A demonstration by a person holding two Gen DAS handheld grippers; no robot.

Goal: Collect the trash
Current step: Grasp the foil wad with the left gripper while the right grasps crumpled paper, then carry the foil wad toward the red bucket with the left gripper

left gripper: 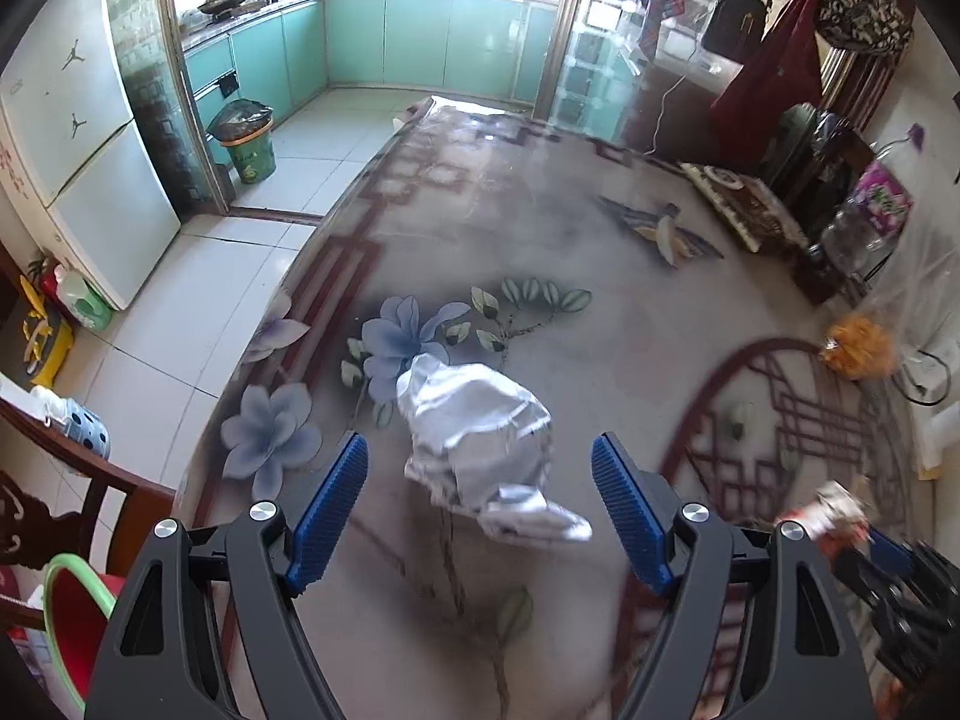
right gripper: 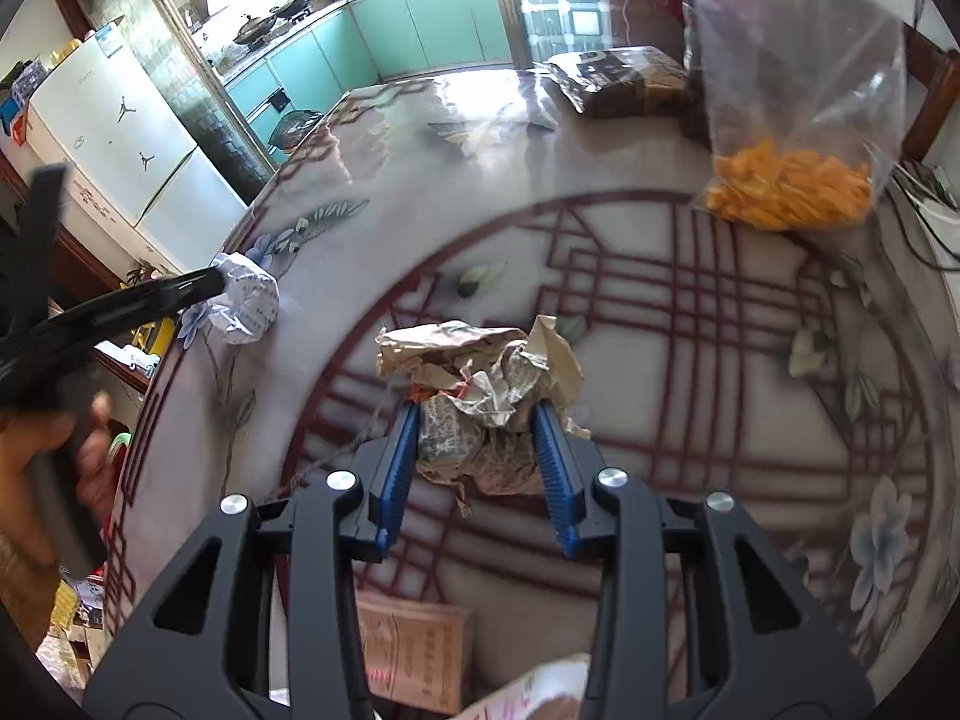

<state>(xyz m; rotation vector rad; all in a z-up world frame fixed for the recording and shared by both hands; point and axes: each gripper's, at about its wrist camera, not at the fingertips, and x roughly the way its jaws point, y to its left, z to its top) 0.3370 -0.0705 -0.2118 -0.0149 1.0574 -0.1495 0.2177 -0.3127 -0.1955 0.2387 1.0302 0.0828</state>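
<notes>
A crumpled silver wrapper (left gripper: 480, 438) lies on the flower-patterned table (left gripper: 516, 228). My left gripper (left gripper: 480, 462) is open, its blue pads on either side of the wrapper without touching it. In the right wrist view the same wrapper (right gripper: 246, 300) lies at the left by the left gripper's black finger. My right gripper (right gripper: 480, 420) is shut on a crumpled ball of brown and printed paper (right gripper: 480, 384), held just above the table. That paper and gripper show blurred at the left view's lower right (left gripper: 834, 516).
A clear bag of orange snacks (right gripper: 792, 180) and a dark packet (right gripper: 624, 81) lie at the table's far right. A green trash bin (left gripper: 246, 141) stands on the kitchen floor. A fridge (left gripper: 78, 156) is at left. A brown booklet (right gripper: 414, 648) lies near the table's front edge.
</notes>
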